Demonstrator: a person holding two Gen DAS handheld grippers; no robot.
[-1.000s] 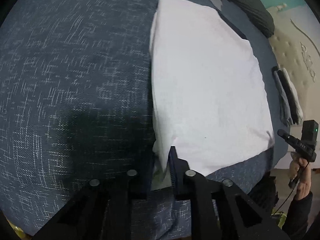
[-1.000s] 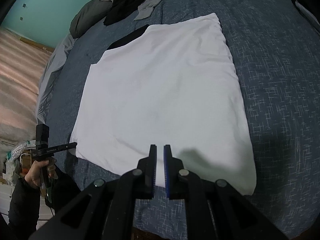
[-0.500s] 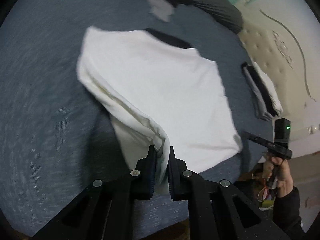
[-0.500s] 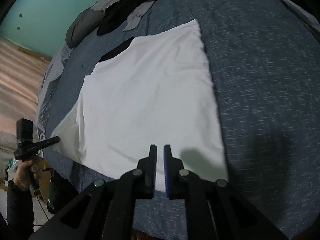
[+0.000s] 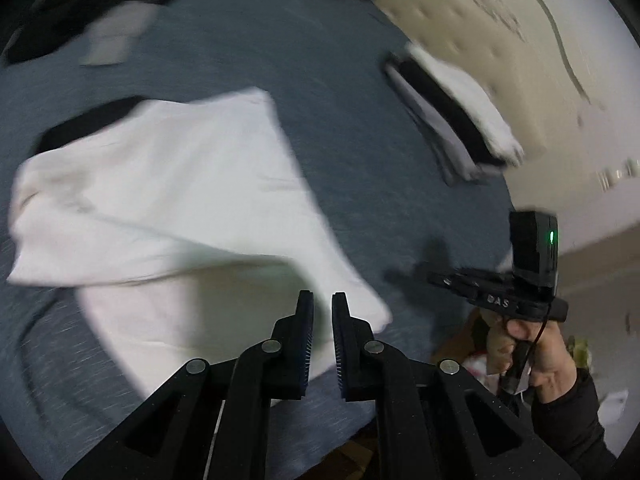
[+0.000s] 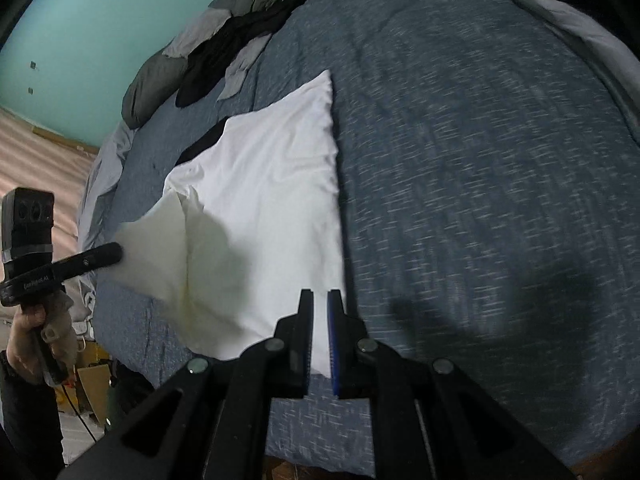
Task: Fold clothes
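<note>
While one edge of it hangs lifted in the air, a white garment (image 6: pixel 276 204) lies spread on a dark blue speckled bedspread (image 6: pixel 480 160), filling the near left part of the bed. A black patch, perhaps a collar or a second layer, shows at its far edge. The cloth looks thin, light and limp: the raised part sags into a soft fold and casts a shadow on the layer beneath, so it should drape and wrinkle easily rather than hold a shape. Corners and hems seem the best places to take hold, since the flat middle offers nothing to pinch.

Seen from the right wrist view, the left gripper (image 6: pixel 116 252) pinches the garment's left edge and holds it up off the bed, jaws closed on the fabric. The right gripper (image 6: pixel 319 300) sits over the garment's near right corner with its jaws nearly together; white cloth shows in the narrow gap, but whether it is actually clamped cannot be told.

Farther off, a heap of dark and grey clothes (image 6: pixel 224 52) lies at the far end of the bed against a teal wall (image 6: pixel 80 20). A folded black and white stack (image 5: pixel 452 120) rests near the right edge, beside a cream padded headboard (image 5: pixel 500 40).
</note>
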